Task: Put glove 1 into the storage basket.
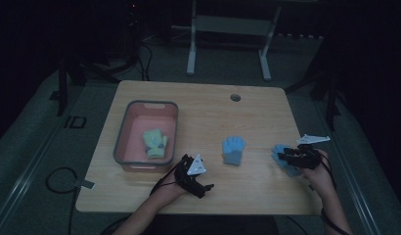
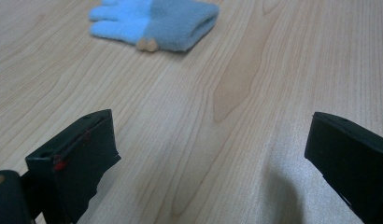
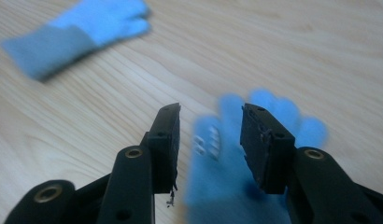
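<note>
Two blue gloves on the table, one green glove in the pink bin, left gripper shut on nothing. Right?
Not quite: the left gripper is open, jaws wide apart over bare table in the left gripper view. The blue gloves and the green glove in the pink bin are right.

My left gripper [image 2: 213, 154] hangs low over the wooden table [image 2: 255, 70], jaws spread wide with nothing between them; a blue glove [image 2: 157, 23] lies well ahead

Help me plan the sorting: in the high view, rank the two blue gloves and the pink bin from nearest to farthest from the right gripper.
From the right gripper:
1. Right blue glove, directly under its jaws by the table's right edge.
2. Middle blue glove, at table centre, to its left.
3. Pink bin, far left, with a green glove inside.
</note>
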`<move>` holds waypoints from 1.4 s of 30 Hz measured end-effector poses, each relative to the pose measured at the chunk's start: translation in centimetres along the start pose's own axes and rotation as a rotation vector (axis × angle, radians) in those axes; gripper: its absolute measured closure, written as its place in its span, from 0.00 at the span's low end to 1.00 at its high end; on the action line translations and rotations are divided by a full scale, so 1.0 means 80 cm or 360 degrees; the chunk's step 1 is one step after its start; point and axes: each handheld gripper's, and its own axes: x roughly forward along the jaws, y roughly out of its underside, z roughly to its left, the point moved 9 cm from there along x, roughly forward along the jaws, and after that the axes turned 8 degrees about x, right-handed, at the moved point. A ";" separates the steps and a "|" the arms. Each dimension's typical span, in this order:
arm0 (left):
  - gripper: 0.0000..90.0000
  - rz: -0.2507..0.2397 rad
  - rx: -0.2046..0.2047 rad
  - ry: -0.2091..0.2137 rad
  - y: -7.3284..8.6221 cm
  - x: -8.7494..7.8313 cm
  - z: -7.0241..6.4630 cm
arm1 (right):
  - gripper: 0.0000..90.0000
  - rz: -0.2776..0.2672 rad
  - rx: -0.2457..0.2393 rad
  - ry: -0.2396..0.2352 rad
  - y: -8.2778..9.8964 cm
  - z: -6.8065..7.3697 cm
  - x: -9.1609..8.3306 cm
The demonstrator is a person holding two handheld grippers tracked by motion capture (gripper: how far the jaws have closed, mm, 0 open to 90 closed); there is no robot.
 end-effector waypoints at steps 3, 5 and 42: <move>0.03 0.0002 -0.0002 0.0000 0.000 0.000 0.000 | 0.65 0.0020 0.0064 0.0012 0.011 -0.018 0.002; 0.03 0.0002 -0.0001 0.0000 0.001 0.000 0.000 | 0.65 0.0036 0.0068 0.0047 0.017 -0.028 0.005; 0.03 -0.0004 0.0016 -0.0006 0.000 0.001 -0.001 | 0.95 -0.0271 0.0560 0.0377 -0.042 0.048 -0.005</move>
